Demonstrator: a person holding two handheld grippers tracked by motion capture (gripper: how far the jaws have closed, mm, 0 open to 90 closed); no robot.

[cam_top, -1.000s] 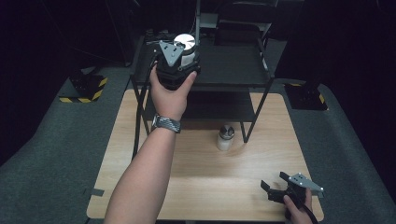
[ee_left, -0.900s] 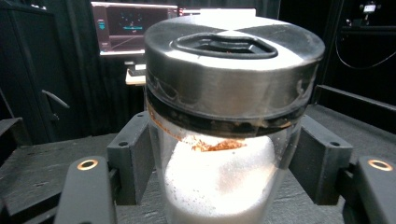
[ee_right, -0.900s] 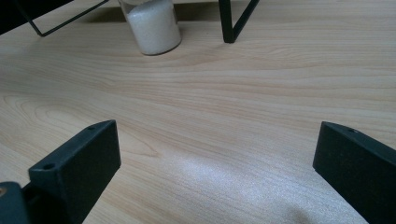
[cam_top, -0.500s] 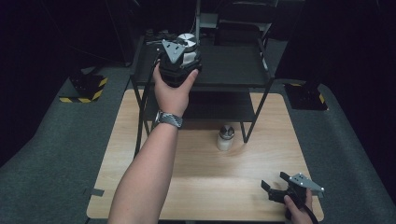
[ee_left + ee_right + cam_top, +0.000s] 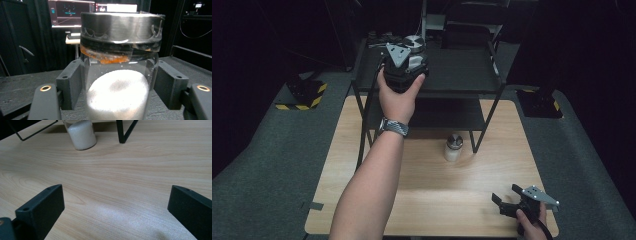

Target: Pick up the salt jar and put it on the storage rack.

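- Our left gripper clamps a jar over the shelf at twelve o'clock.
- Our right gripper, fingers spread, sits on the counter at five o'clock.

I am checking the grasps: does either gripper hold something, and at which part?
The left gripper holds a glass jar of white powder, its jaws on the glass body below the metal lid. The right gripper is open and holds nothing.

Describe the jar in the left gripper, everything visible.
The jar is clear glass with a dark metal screw lid, roughly half full of white powder, with an orange residue under the lid. It stands upright, low over or on the dark top shelf; contact isn't clear. The left gripper has its jaws at both sides.
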